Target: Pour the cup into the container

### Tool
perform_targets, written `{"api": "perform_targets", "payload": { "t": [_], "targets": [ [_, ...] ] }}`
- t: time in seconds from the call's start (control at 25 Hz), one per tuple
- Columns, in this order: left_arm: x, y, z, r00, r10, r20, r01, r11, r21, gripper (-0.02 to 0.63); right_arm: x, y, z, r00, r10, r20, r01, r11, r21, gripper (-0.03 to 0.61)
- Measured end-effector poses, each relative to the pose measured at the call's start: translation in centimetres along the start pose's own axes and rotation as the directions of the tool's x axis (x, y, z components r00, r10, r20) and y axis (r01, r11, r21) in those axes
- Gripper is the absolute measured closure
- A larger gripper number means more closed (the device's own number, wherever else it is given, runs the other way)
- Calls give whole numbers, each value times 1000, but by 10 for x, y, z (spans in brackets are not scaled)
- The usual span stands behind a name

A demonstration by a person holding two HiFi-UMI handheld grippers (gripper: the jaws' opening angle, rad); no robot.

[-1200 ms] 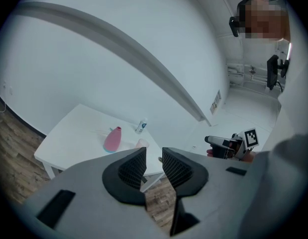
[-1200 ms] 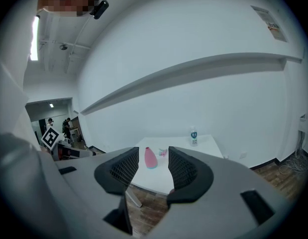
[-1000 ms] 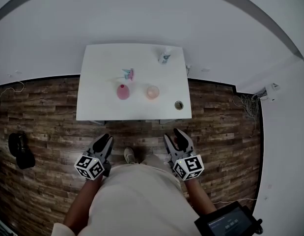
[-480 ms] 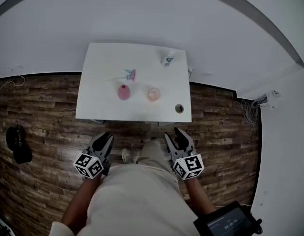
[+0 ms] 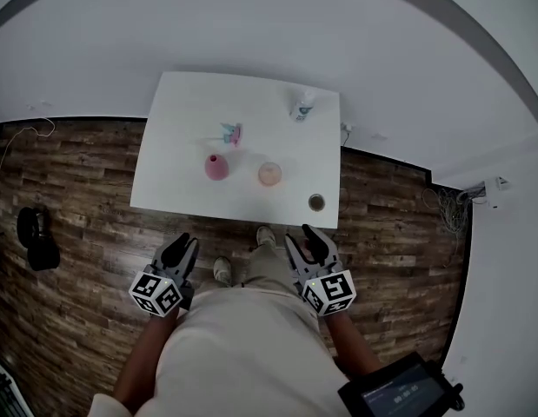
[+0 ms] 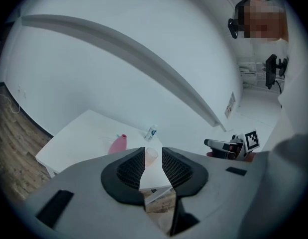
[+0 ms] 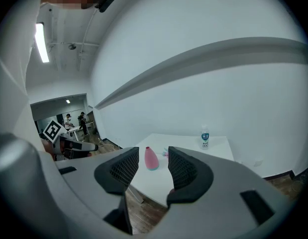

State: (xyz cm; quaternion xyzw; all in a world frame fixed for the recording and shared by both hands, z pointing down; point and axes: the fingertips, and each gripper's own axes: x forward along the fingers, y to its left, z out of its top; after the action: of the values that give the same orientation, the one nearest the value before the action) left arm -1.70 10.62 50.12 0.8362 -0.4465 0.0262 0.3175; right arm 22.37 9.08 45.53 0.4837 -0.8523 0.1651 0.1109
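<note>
Left gripper and right gripper hang at waist level above the wooden floor, each with jaws apart and empty, well short of the tabletop. Translucent peach cup stands upright near the tabletop's middle. Pink bottle stands near its left, small round container by the near right corner, and 1 water bottle at the far edge.
</note>
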Motion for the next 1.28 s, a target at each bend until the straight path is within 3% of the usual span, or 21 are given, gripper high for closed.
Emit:
{"api": "perform_targets", "payload": {
  "t": [0.2, 0.44, 0.72, 0.96, 1.28],
  "targets": [
    [30, -7, 8, 999, 52, -6, -52, 999, -13, 509, 20, -41, 14, 999, 45, -9, -45, 999, -4, 410],
    [53, -15, 22, 993, 114, 7, -114, 993, -26, 509, 40, -72, 33, 993, 116, -6, -116, 991, -73, 410],
    [66, -19, 22, 984, 176, 23, -175, 984, -43, 508, 64, -92, 26, 975, 208, -72, -215, 971, -101, 391],
    [75, -22, 16, 974, 223, 37, -221, 973, -64, 508, 75, -87, 11, 938, 320, -136, -342, 921, -190, 291],
    [84, -29, 10, 955, 291, 52, -287, 955, -70, 508, 97, -96, -14, 888, 404, -220, -449, 865, -223, 278]
  ]
}}
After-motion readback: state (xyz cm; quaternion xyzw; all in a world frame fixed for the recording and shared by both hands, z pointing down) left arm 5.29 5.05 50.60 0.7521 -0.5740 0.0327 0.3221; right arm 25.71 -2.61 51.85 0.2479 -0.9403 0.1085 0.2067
